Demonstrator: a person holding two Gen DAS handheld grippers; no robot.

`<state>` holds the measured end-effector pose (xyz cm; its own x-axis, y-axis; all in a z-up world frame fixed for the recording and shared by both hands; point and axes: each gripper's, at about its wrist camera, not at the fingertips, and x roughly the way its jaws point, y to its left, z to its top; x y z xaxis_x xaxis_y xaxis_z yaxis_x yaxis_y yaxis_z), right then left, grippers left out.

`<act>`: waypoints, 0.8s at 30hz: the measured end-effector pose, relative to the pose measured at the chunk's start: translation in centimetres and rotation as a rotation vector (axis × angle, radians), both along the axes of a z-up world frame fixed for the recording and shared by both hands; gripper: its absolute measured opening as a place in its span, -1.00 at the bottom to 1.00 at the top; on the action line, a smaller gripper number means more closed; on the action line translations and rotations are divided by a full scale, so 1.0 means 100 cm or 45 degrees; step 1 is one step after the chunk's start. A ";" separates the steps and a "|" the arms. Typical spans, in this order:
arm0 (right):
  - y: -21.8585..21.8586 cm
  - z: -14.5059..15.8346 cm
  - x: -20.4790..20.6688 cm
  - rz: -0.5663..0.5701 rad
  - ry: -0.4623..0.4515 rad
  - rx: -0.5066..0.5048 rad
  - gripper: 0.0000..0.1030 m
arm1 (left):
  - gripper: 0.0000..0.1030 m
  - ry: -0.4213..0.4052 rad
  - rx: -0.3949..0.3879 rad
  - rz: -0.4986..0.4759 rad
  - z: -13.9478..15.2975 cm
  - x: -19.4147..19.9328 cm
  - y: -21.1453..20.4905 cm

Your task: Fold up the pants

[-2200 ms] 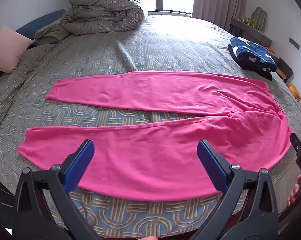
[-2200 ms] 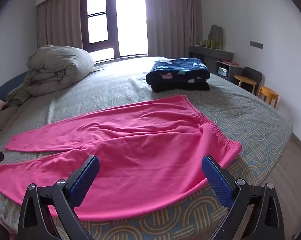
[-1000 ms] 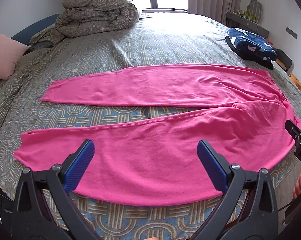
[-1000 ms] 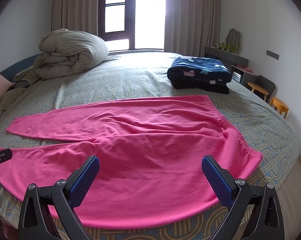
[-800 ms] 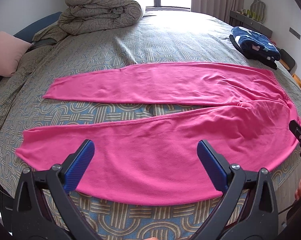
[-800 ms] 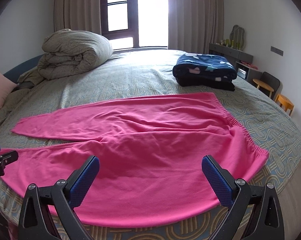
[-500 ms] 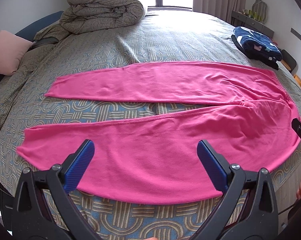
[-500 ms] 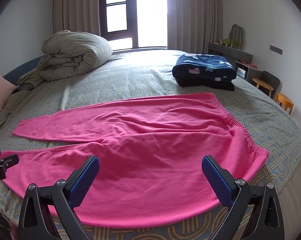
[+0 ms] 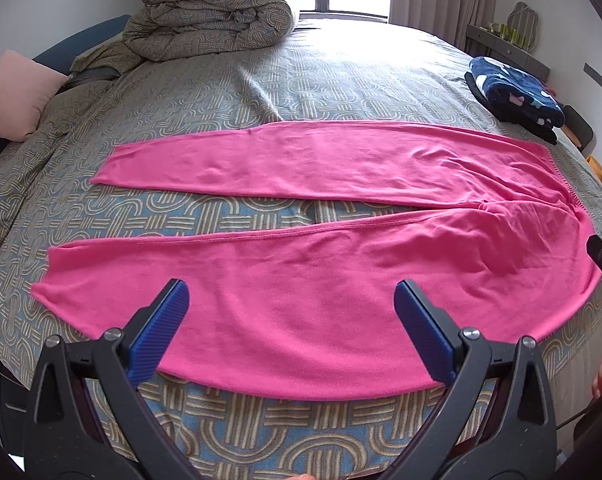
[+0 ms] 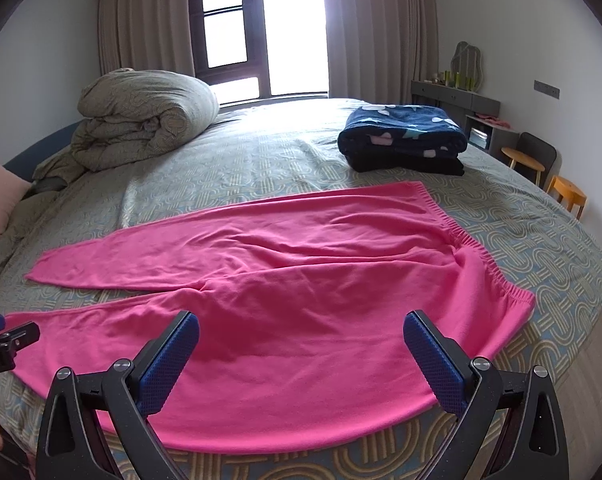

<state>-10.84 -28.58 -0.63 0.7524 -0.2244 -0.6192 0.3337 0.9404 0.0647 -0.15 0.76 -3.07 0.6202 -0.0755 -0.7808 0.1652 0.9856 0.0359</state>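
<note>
Pink pants [image 9: 301,280] lie flat and spread on the bed, waistband to the right, both legs running left with a narrow gap between them. My left gripper [image 9: 293,316] is open and empty, above the near leg's front edge. The pants also show in the right wrist view [image 10: 321,300], with the elastic waistband [image 10: 489,268] at the right. My right gripper [image 10: 299,344] is open and empty, above the seat area near the front edge. Each gripper's tip shows at the edge of the other's view.
The bed has a patterned grey-blue cover [image 9: 341,80]. A rolled duvet [image 9: 209,12] and a pink pillow [image 9: 13,96] lie at the far left. A folded navy blanket [image 10: 405,136] sits beyond the waistband. A chair and stools [image 10: 565,192] stand at the right wall.
Both grippers stay open and have shifted slightly over the pants. The pants have not moved.
</note>
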 end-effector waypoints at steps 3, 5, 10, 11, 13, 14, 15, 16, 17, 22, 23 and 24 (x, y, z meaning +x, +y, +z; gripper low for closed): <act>0.002 0.003 -0.002 0.006 -0.015 -0.024 1.00 | 0.98 -0.004 0.002 0.003 0.001 -0.001 0.001; 0.004 0.004 -0.003 0.012 -0.023 -0.039 1.00 | 0.98 -0.005 0.002 0.005 0.002 -0.001 0.001; 0.006 0.006 -0.005 0.017 -0.038 -0.036 1.00 | 0.98 0.002 0.007 0.008 0.001 -0.002 0.002; 0.006 0.005 -0.005 0.015 -0.037 -0.031 1.00 | 0.98 0.003 0.006 0.009 0.001 -0.002 0.003; 0.005 0.005 -0.004 0.008 -0.031 -0.024 0.99 | 0.98 0.003 0.008 0.013 0.001 -0.002 0.003; 0.004 0.005 -0.004 0.002 -0.031 -0.019 1.00 | 0.98 0.002 0.007 0.015 0.001 -0.002 0.004; 0.003 0.004 -0.005 -0.003 -0.031 -0.011 0.99 | 0.98 0.001 0.006 0.016 0.002 -0.002 0.005; 0.002 0.003 -0.005 -0.005 -0.030 0.002 1.00 | 0.98 0.000 0.005 0.019 0.002 -0.002 0.006; 0.001 0.003 -0.004 -0.004 -0.024 0.017 0.99 | 0.98 -0.001 0.002 0.023 0.002 -0.002 0.006; 0.001 0.002 -0.005 -0.003 -0.014 0.024 1.00 | 0.98 -0.004 -0.001 0.026 0.003 -0.003 0.009; 0.002 0.002 -0.006 0.000 -0.013 0.013 1.00 | 0.98 -0.003 0.002 0.025 0.002 -0.003 0.009; 0.003 0.002 -0.006 0.002 -0.013 0.002 0.99 | 0.98 0.000 0.003 0.025 0.002 -0.002 0.009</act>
<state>-11.48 -28.24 -0.42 0.7589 -0.2223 -0.6121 0.3314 0.9409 0.0691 -0.38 1.65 -2.89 0.6215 -0.0616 -0.7810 0.1455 0.9886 0.0379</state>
